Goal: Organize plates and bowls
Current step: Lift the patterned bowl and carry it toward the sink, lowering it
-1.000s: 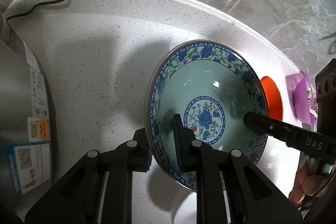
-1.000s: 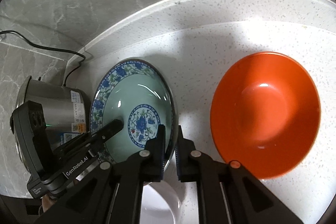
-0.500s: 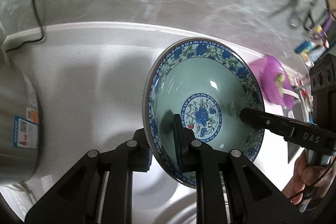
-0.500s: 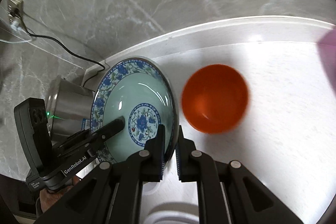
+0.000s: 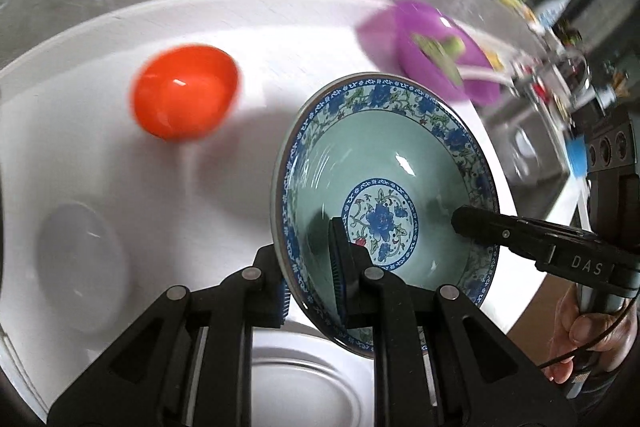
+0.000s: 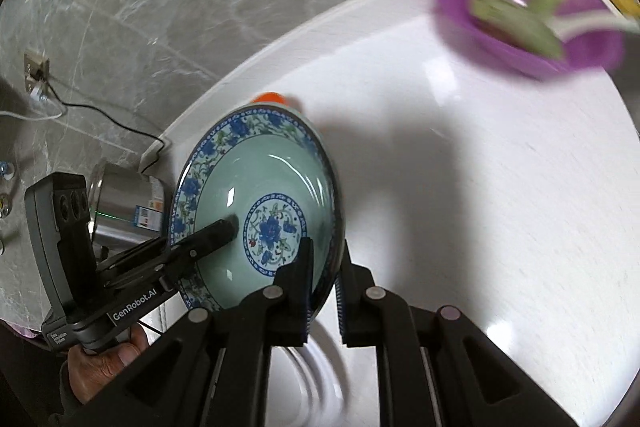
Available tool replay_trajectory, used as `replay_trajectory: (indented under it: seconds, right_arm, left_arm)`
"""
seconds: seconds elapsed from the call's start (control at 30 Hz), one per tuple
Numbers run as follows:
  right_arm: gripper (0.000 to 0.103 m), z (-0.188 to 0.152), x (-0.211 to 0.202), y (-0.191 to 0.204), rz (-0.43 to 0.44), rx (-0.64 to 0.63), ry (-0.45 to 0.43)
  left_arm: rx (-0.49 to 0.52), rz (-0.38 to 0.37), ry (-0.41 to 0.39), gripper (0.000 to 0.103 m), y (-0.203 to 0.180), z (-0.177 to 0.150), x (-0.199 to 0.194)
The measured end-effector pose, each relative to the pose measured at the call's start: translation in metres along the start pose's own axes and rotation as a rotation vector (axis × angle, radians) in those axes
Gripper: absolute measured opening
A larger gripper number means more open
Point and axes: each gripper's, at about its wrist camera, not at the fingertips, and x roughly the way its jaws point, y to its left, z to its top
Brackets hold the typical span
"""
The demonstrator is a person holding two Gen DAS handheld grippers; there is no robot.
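A blue-and-white floral bowl [image 5: 400, 183] with a pale green inside is held up above the white counter by both grippers. My left gripper [image 5: 310, 263] is shut on its left rim. My right gripper [image 6: 324, 267] is shut on the opposite rim; the bowl [image 6: 256, 183] tilts toward the left in the right wrist view. An orange bowl [image 5: 184, 91] sits on the counter beyond it, mostly hidden behind the held bowl in the right wrist view [image 6: 272, 98]. A white plate [image 5: 304, 387] lies below the grippers.
A purple bowl [image 6: 528, 23] holding green vegetables and a white utensil stands at the far right of the counter. A small white bowl [image 5: 80, 263] sits at the left. A steel pot [image 6: 124, 203] and a wall socket [image 6: 36, 67] with cable are at left. A sink [image 5: 524, 147] lies right.
Both grippers have carried the floral bowl up and to the right. The orange bowl has slid left in view, and the purple bowl and sink have come into sight.
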Motion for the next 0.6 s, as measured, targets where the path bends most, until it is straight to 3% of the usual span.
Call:
replay_trajectory:
  seconds: [0.23, 0.6]
  right_arm:
    - [0.012, -0.031, -0.019, -0.056, -0.045, 0.065, 0.005]
    - [0.012, -0.055, -0.015, -0.108, -0.089, 0.116, 0.033]
  left_arm:
    - [0.041, -0.014, 0.070, 0.015, -0.055, -0.036, 0.045]
    - [0.066, -0.021, 0.120, 0.016, -0.079, -0.054, 0.098]
